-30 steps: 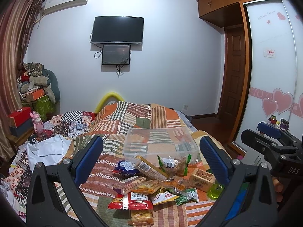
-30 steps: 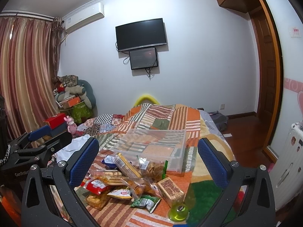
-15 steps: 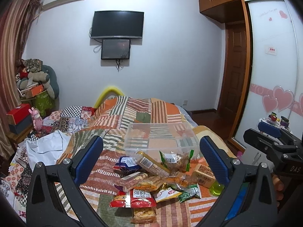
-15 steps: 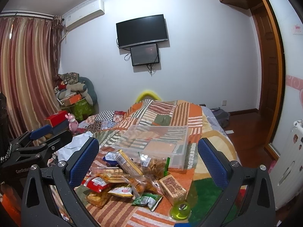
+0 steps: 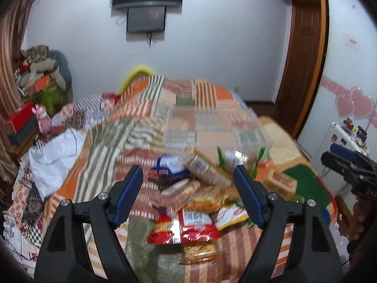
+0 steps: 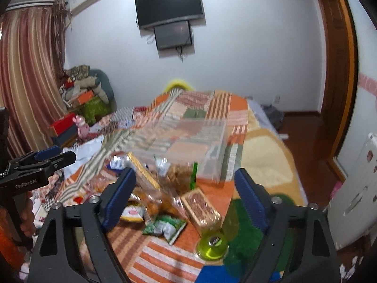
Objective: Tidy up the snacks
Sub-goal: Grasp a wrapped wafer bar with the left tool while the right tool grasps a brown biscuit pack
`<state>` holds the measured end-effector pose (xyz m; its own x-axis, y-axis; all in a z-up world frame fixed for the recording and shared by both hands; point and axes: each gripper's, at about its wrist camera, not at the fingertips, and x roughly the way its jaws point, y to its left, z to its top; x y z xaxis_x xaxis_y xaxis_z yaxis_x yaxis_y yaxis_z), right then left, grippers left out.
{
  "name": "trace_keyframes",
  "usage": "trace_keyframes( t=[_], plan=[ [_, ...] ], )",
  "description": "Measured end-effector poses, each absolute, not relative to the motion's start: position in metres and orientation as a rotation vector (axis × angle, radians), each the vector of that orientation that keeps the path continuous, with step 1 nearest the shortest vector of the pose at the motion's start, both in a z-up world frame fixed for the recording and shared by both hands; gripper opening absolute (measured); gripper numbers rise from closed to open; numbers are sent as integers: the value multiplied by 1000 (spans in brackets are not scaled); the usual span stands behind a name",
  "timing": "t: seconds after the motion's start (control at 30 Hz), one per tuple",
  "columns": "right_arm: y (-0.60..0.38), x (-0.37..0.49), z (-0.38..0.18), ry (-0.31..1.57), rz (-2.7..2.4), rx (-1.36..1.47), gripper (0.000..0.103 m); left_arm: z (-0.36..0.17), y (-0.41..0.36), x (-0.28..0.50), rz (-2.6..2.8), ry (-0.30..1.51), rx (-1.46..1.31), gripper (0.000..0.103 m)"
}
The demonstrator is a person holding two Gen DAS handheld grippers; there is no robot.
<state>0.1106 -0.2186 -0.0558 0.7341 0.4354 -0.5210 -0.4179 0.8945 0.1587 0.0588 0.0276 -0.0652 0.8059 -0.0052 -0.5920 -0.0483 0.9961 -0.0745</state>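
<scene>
A heap of snack packets [image 5: 193, 202] lies on the patchwork bedspread, in front of a clear plastic box [image 5: 212, 127]. A red packet [image 5: 186, 226] is nearest in the left wrist view. In the right wrist view the heap [image 6: 162, 195] includes a brown boxed snack [image 6: 200, 207], a green packet [image 6: 165, 228] and a green jelly cup [image 6: 213, 245]; the clear box [image 6: 188, 146] stands behind. My left gripper [image 5: 188, 195] is open and empty above the heap. My right gripper [image 6: 183, 195] is open and empty above the heap.
A white bag [image 5: 56, 155] lies on the bed at left. Boxes and stuffed toys [image 5: 35, 94] pile up by the curtain. A wardrobe [image 5: 348, 70] and a door stand at right. The other gripper shows at each view's edge [image 6: 35, 167].
Both grippers have tilted down and moved closer to the snack heap, which now looks larger and lower between the fingers. Both stay open.
</scene>
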Motion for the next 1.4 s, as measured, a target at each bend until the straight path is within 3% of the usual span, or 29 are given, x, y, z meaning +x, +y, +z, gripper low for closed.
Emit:
trace_keyframes(
  t=[0.67,1.1,1.2,1.33,1.4],
  plan=[
    [-225,148,-124,864,507,49,53,-139,62,123,-1,878,-150,79],
    [-211,166,-138,911,522,-8,53,-174,65,158,-97,1007,-143,74],
    [-208,170,-143,927,524,-12,52,-175,64,160,-134,997,-158,66],
    [-209,170,-146,936,537,-8,40,-175,60,157,-189,987,-178,49],
    [-210,170,-147,937,542,0,38,-173,54,153,-197,978,-153,46]
  ],
)
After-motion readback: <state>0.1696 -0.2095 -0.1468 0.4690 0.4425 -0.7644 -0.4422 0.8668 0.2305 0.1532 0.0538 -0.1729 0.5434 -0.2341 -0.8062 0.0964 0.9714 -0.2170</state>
